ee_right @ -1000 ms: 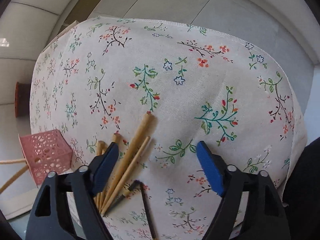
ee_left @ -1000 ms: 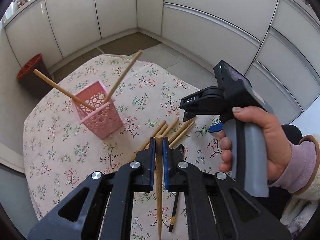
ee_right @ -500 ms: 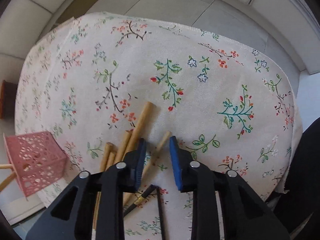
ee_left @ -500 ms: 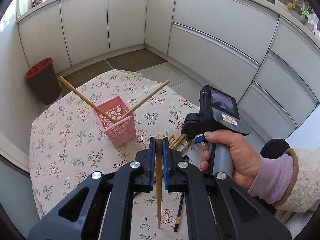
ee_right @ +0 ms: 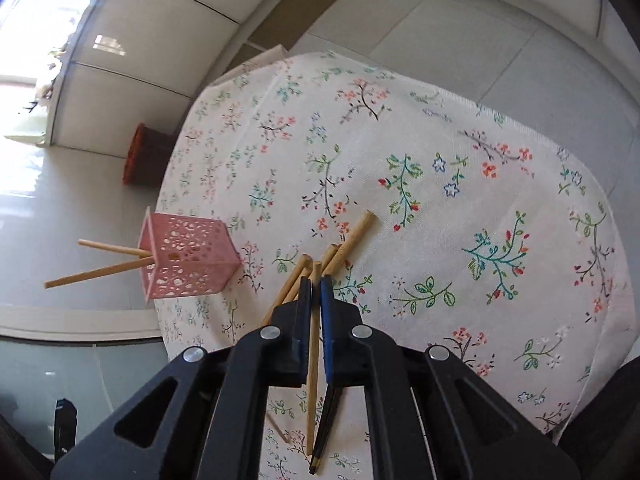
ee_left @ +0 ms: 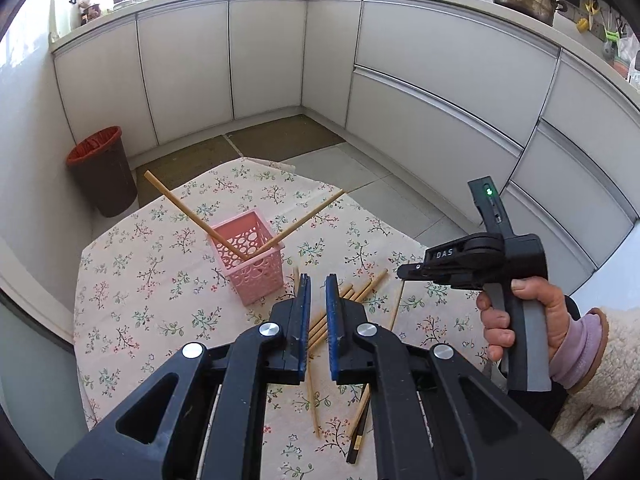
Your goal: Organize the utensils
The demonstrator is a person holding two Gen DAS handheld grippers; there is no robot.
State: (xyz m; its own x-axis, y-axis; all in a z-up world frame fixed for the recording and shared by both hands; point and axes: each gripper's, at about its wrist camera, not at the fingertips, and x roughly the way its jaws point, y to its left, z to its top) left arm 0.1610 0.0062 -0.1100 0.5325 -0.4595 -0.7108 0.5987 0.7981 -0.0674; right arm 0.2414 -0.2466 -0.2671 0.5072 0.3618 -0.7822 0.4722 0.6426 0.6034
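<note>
Through the left wrist camera I see the table [ee_left: 132, 280] with bare flowered cloth left of the pink basket [ee_left: 256, 256]. Its far edge drops to the floor, and a bin [ee_left: 102, 172] stands by the cabinets. My left gripper [ee_left: 318, 304] points steeply down over the near half. It is clenched, and the first chopstick [ee_left: 314, 408] slants through it along the left pad, thin end toward me. The basket stands upright just beyond the pads, with two chopsticks [ee_left: 192, 216] leaning out of it in a V. To the right a hand [ee_left: 516, 320] in a pink cuff holds the right gripper [ee_left: 402, 274] sideways above the loose chopsticks [ee_left: 360, 288]. A stick hangs from its tip. A dark chopstick [ee_left: 358, 436] lies nearest me.

Through the right wrist camera the right half of the cloth is bare out to the rounded edge [ee_right: 592, 184]. The right gripper [ee_right: 316, 292] tips down, and its jaws have just been closing. They now grasp the second chopstick [ee_right: 314, 360], whose long axis runs along the fingers, thick end forward. The basket [ee_right: 188, 256] sits left, near the table's edge. The loose pile [ee_right: 348, 240] fans ahead, toward the upper right.
</note>
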